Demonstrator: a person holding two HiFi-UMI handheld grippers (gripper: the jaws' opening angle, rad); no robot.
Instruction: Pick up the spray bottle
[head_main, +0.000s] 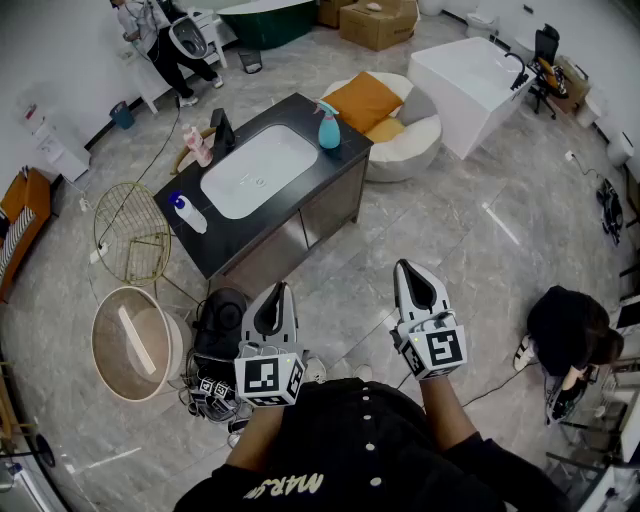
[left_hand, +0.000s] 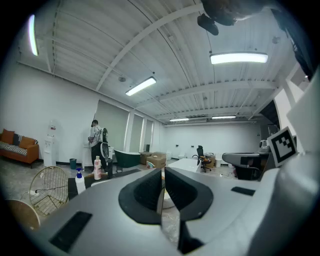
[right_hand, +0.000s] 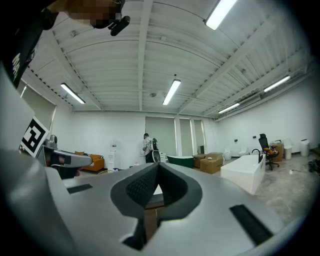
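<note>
Grey grippers held low before the torso, side by side, pointing forward. Left gripper (head_main: 279, 292) jaws together, empty; right gripper (head_main: 404, 268) likewise. Well beyond them, spray bottle (head_main: 328, 125) upright on counter (head_main: 347, 150) corner, beside sink (head_main: 255, 170).

My left gripper (left_hand: 163, 176) points level across the room. Its two dark jaws are drawn almost together, with only a thin slit between them and nothing in it. Past the left jaw I see a dark counter (left_hand: 125, 171) with a white pump bottle (left_hand: 80, 182) and a pink bottle (left_hand: 97, 168) standing on it, apart from each other. A wire basket (left_hand: 49, 189) sits left of the counter. Farther back a person (left_hand: 94, 140) stands by the white wall, and an orange sofa (left_hand: 18, 146) is at the far left.
</note>
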